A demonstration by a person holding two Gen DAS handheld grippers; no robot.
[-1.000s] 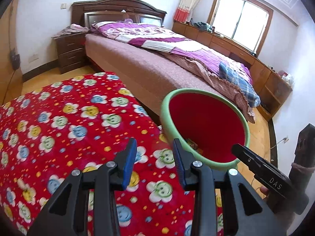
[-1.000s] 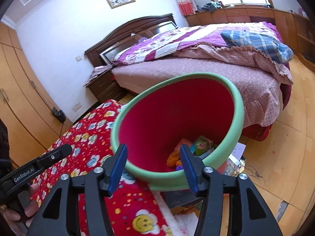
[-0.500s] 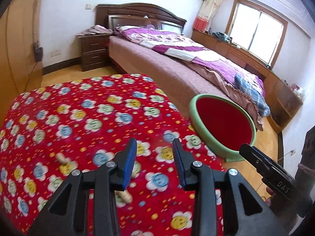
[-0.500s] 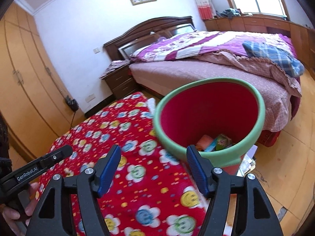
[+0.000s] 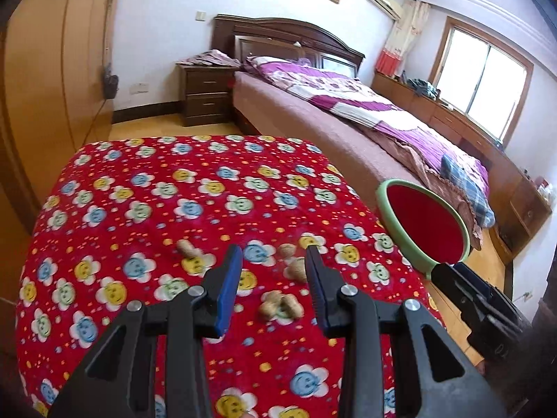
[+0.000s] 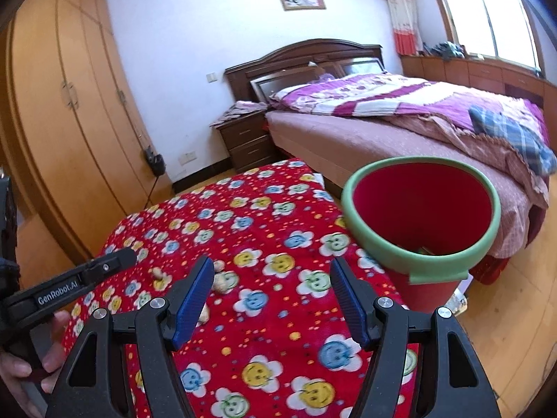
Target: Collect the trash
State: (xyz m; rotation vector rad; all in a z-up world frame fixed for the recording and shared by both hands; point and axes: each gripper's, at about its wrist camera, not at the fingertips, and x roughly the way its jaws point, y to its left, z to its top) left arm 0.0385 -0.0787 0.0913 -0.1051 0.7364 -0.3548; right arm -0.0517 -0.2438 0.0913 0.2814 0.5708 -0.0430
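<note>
Directly ahead of the left gripper (image 5: 273,282), whose jaws stand apart and empty, peanut shells (image 5: 280,308) are seen on the red flowered cloth (image 5: 139,188), the nearest pair lying side by side, long axes seemingly running near-to-far, though blurred. The right gripper (image 6: 271,299), also parted and empty, sits farther from them. The green-rimmed bin (image 6: 421,264) stands right.

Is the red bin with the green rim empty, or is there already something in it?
Not empty. In the right wrist view, the red bin shows a few bits of litter just above its near rim; what they are is unclear.
</note>
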